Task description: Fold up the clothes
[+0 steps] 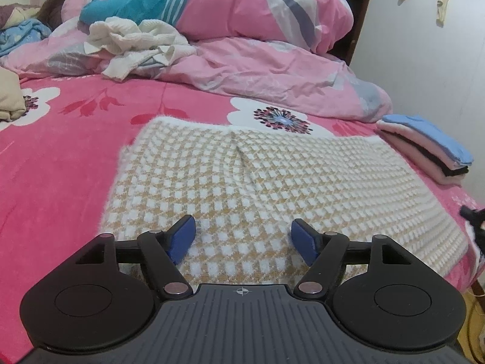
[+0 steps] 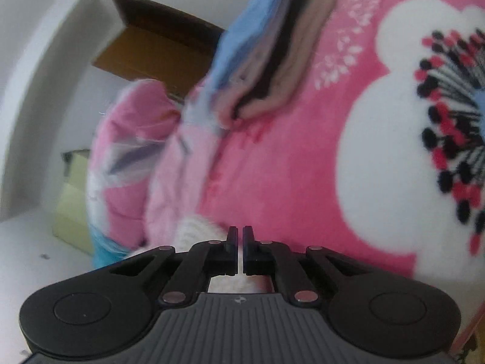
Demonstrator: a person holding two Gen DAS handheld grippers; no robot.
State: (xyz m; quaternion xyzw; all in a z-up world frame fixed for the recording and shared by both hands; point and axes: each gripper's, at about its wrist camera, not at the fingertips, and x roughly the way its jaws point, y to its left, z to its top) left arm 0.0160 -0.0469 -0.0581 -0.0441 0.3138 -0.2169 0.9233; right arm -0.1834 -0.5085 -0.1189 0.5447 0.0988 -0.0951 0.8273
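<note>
In the left wrist view, a beige cloth (image 1: pixel 10 97) sits at the far left edge on the pink bed (image 1: pixel 60 157). Next, in the upper left, a crumpled white cloth (image 1: pixel 133 42) lies on the rumpled pink blanket (image 1: pixel 257 69), waiting its turn. In the middle of the frame, the checked sweater (image 1: pixel 257 176) lies flat on the bed, with yellow and white squares. The left tongs (image 1: pixel 242 239) hang just over its near edge at the bottom of the frame. Their blue tips stand wide apart and hold nothing. At the right edge, a small stack of folded clothes (image 1: pixel 430 148) rests near the sweater, with a blue piece on top. In the right wrist view, the picture is blurry and tilted. The same stack (image 2: pixel 260 51) shows near the top middle, and a big white flower on the bed fills the right side. The right tongs (image 2: pixel 239 242) at the bottom middle are squeezed shut, with only a thin line between the tips. A bit of fluffy white cloth shows just below and beside them, but I cannot tell if they pinch it. What could go wrong: if the right tongs closed on air, that side would stay down when lifted and the fold would go crooked. The left tongs could also grab the bed cover with the sweater and drag it.
</note>
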